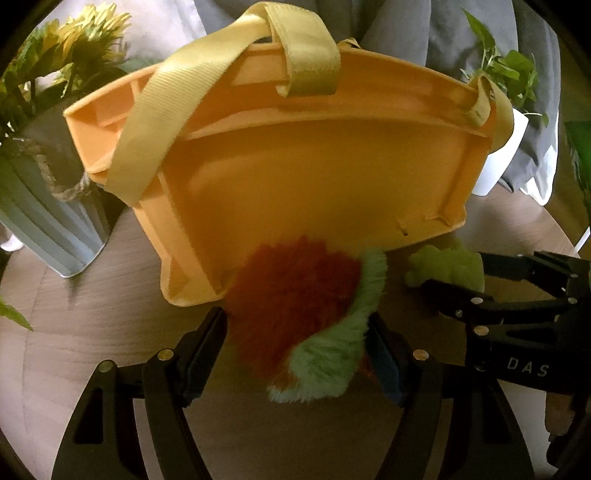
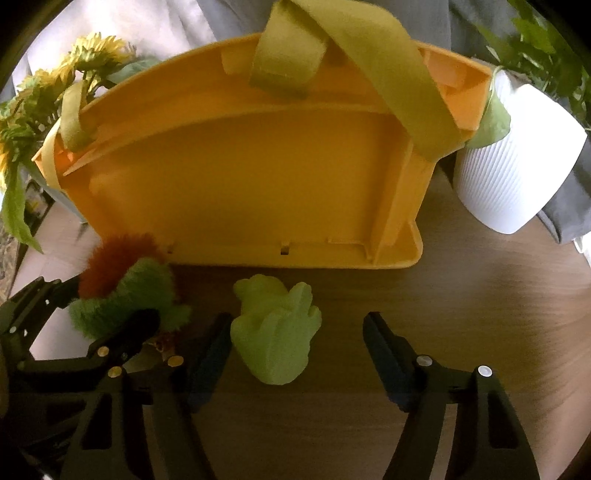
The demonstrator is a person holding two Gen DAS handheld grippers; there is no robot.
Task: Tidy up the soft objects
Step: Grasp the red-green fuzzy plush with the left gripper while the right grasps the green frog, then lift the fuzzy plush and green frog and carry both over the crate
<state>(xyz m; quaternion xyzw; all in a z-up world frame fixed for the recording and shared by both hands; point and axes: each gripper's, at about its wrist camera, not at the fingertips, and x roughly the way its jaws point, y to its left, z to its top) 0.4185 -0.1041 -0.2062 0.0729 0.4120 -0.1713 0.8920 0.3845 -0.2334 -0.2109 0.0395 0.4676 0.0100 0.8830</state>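
Observation:
A yellow-orange basket with pale yellow straps stands on the round wooden table; it also shows in the right wrist view. My left gripper is shut on a fuzzy red and green plush toy, held at the basket's near rim; the toy also shows in the right wrist view. A light green foam toy lies on the table in front of the basket, also visible in the left wrist view. My right gripper is open around it, fingers apart from it.
A grey vase with sunflowers stands left of the basket. A white ribbed pot with a green plant stands right of it. Grey cloth hangs behind. The wooden table shows bare wood to the front right.

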